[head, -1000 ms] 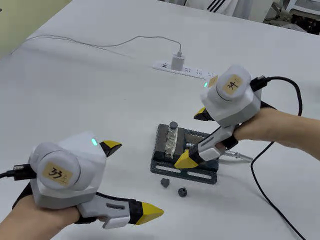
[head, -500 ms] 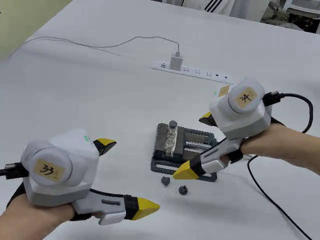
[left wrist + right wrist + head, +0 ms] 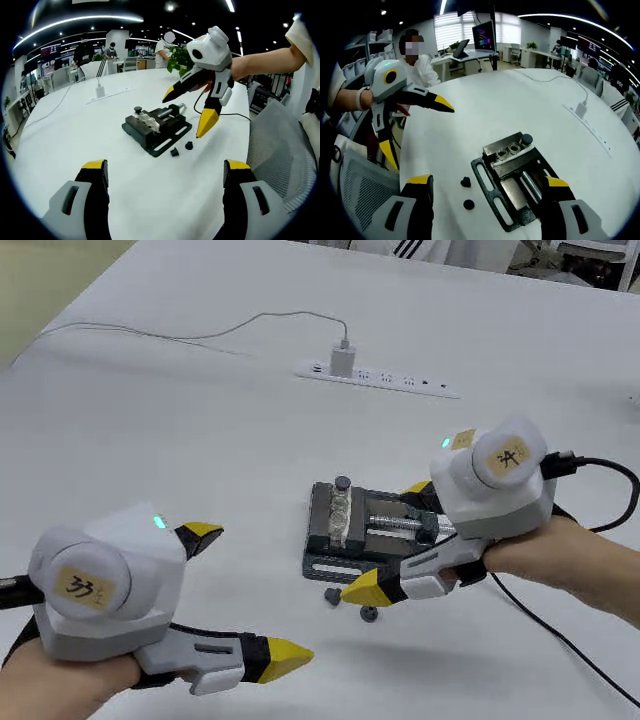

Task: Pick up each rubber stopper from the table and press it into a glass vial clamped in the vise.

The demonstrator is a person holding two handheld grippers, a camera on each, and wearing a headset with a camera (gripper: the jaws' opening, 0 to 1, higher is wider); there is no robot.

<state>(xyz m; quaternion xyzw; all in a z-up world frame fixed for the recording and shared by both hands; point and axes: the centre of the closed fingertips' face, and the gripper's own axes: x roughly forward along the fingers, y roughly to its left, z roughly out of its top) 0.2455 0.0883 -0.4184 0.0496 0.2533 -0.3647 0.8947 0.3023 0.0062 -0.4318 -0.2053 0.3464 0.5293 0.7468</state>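
Two rubber stoppers (image 3: 332, 596) sit on the table (image 3: 200, 420), lower centre, just before the vise (image 3: 330, 565). Probably light, squashy, prone to roll; pinch across the sides. Jaws wide, empty: right tool (image 3: 383, 540), left tool (image 3: 250, 590).

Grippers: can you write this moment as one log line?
right gripper: open, near stoppers | left gripper: open | stoppers: two on table | vise: one vial stoppered
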